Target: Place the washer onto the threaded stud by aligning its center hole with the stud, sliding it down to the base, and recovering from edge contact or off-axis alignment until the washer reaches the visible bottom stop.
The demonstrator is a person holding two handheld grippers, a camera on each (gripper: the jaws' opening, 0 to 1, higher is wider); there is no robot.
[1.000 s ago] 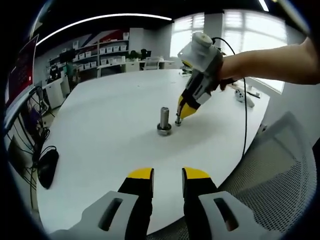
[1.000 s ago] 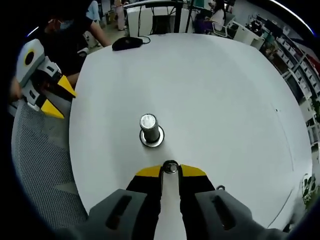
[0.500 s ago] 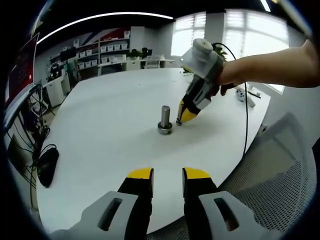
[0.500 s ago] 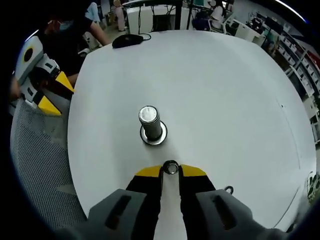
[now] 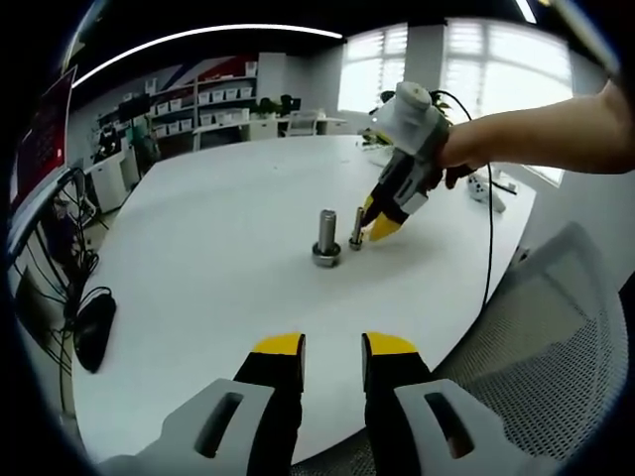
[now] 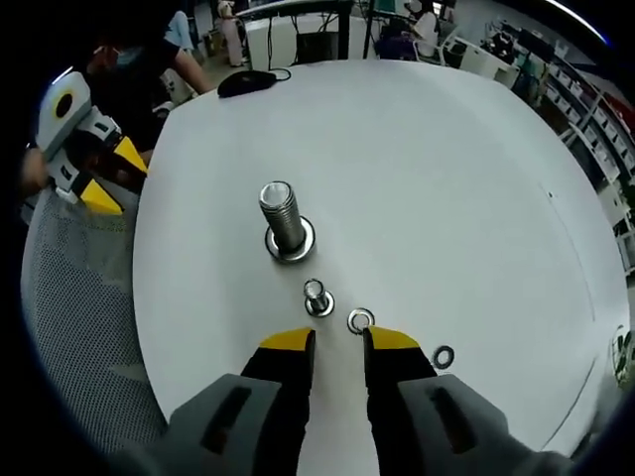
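Your right tongs (image 6: 335,342) now stand apart and empty at the frame's bottom centre; half a second ago they were clamped on a small stud. That small threaded stud (image 6: 317,297) now stands upright just above the tips, below the large ribbed steel stud (image 6: 284,220) on its round flange. A thin bright ring, the washer (image 6: 360,320), lies flat at lower centre, a second ring (image 6: 444,356) lower right. Placement is not yet done. Your left tongs (image 5: 331,349) rest slightly apart, empty, over the smooth white surface (image 5: 198,248).
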